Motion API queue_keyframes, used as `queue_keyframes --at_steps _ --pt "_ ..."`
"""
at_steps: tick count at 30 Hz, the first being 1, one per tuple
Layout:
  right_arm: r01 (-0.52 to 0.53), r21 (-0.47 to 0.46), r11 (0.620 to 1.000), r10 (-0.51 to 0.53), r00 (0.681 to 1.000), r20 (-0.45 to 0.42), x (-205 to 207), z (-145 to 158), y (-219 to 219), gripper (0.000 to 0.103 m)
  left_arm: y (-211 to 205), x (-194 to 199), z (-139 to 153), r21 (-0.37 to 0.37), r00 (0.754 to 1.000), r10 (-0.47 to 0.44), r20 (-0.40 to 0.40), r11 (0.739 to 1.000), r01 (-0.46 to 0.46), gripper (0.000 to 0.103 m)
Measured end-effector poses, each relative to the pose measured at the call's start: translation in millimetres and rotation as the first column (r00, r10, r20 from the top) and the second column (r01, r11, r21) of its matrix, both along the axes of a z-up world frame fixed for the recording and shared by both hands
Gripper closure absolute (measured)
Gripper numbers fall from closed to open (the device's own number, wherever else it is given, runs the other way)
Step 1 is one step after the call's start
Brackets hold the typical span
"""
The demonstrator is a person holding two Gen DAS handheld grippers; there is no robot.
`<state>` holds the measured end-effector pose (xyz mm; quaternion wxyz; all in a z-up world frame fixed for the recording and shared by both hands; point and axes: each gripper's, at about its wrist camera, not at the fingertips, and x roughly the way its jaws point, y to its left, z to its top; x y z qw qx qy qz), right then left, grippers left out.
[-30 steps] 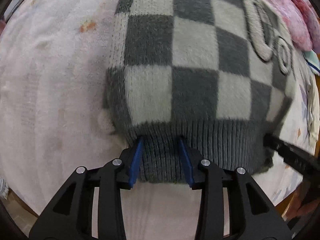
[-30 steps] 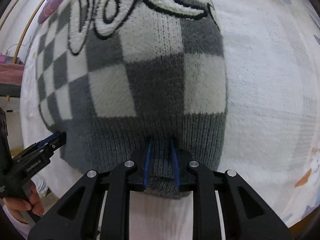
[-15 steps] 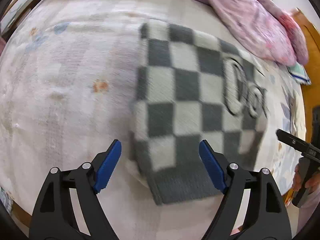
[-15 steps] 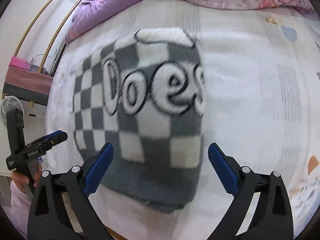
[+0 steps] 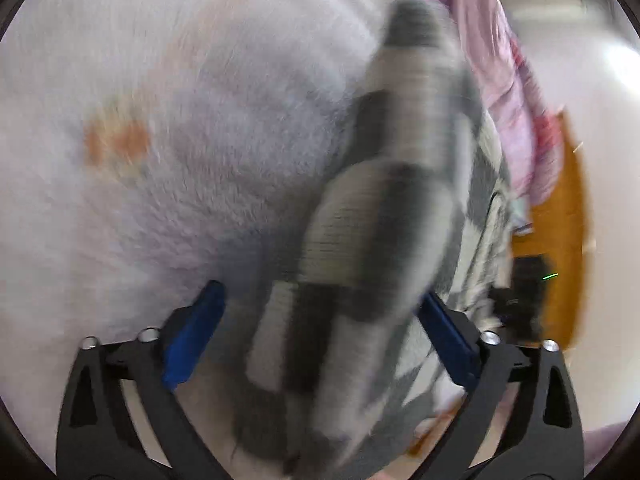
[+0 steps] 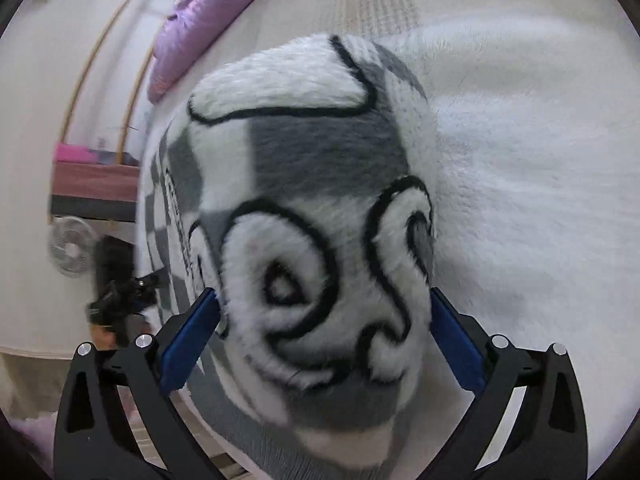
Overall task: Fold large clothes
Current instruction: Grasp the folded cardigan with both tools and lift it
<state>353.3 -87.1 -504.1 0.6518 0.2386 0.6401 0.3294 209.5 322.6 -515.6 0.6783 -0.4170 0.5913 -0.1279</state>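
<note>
Bedroom setting: pale plush blanket as work surface, spreading ahead and to the right of the right gripper; purple quilt at the far edge, well beyond both tools.

Sweater, checked grey and white, large fuzzy lettering outlined in black. Lies on the blanket directly ahead of both grippers, bundled into a compact block with the lettered face up. Judged partly folded: the body appears doubled on itself; at least one closing fold or a tidy-up probably remains. Left wrist view is badly blurred, so its edge there cannot be read in detail.

Right gripper: jaws have just been opening and stand wide apart; the sweater's near end sits between the blue pads, unpressed, nothing held.

Left gripper: jaws likewise have just been opening, wide apart; sweater fabric between them, released.

Orange print on the blanket, ahead and left of the left gripper.

Fan, small, far left of the right gripper, off the bed.
</note>
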Motion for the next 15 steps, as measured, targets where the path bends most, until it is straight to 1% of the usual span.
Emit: queue_keyframes --at_steps 1,3,4,5,6,7,8,9,10,11,12,13,14,15 --pt "-0.001 0.062 0.998 0.002 1.000 -0.017 1 -9 -4 0.006 4 -1 -4 -0.025 1.000 0.007 0.015 1.000 -0.007 0.005" --pt "0.052 0.208 0.977 -0.025 0.991 -0.132 -2 -35 -10 0.006 9 -2 -5 -0.062 1.000 -0.007 0.019 0.998 0.008 0.005" --pt "0.080 0.247 0.966 -0.041 0.986 -0.162 -5 -42 -13 0.006 8 -1 -7 -0.104 1.000 -0.019 0.011 0.994 0.020 0.005" --pt "0.081 0.250 0.965 -0.050 0.990 -0.128 -9 -40 -14 0.006 7 -1 -11 -0.168 0.999 -0.033 -0.002 0.985 0.032 0.005" --pt "0.083 0.242 0.967 -0.060 0.993 -0.103 -14 -37 -15 0.006 -2 -2 -22 -0.302 0.997 -0.064 -0.043 0.952 0.048 0.005" --pt "0.094 0.240 0.966 -0.071 0.992 -0.104 -18 -36 -16 0.006 -10 -2 -30 -0.333 0.993 -0.090 -0.078 0.941 0.059 0.005" --pt "0.109 0.239 0.965 -0.080 0.989 -0.127 -24 -36 -16 0.006 -16 -1 -30 -0.299 0.991 -0.112 -0.074 0.950 0.085 0.005" --pt "0.101 0.236 0.966 -0.069 0.988 -0.140 -29 -36 -16 0.006 -24 0 -26 -0.241 0.987 -0.154 -0.045 0.960 0.139 0.005" --pt "0.048 0.218 0.975 -0.017 0.990 -0.141 -36 -34 -11 0.006 -26 0 -23 -0.214 0.987 -0.160 -0.033 0.965 0.149 0.005" --pt "-0.016 0.181 0.983 0.037 0.992 -0.117 -41 -31 -3 0.006 -24 0 -23 -0.204 0.991 -0.129 -0.033 0.972 0.120 0.005" --pt "-0.087 0.118 0.989 0.094 0.994 -0.056 -46 -25 6 0.006 -22 -2 -24 -0.200 0.995 -0.093 -0.040 0.976 0.083 0.008" --pt "-0.116 0.070 0.991 0.118 0.993 -0.024 -47 -22 12 0.006 -19 -4 -24 -0.173 0.997 -0.050 -0.054 0.984 0.040 0.014" --pt "-0.102 0.032 0.994 0.103 0.994 -0.031 -46 -22 15 0.007 -18 -6 -20 -0.115 0.997 -0.038 -0.066 0.993 0.030 0.028" --pt "-0.071 0.006 0.997 0.071 0.996 -0.056 -44 -21 15 0.014 -16 -8 -13 -0.081 0.999 -0.027 -0.044 0.996 0.024 0.034"
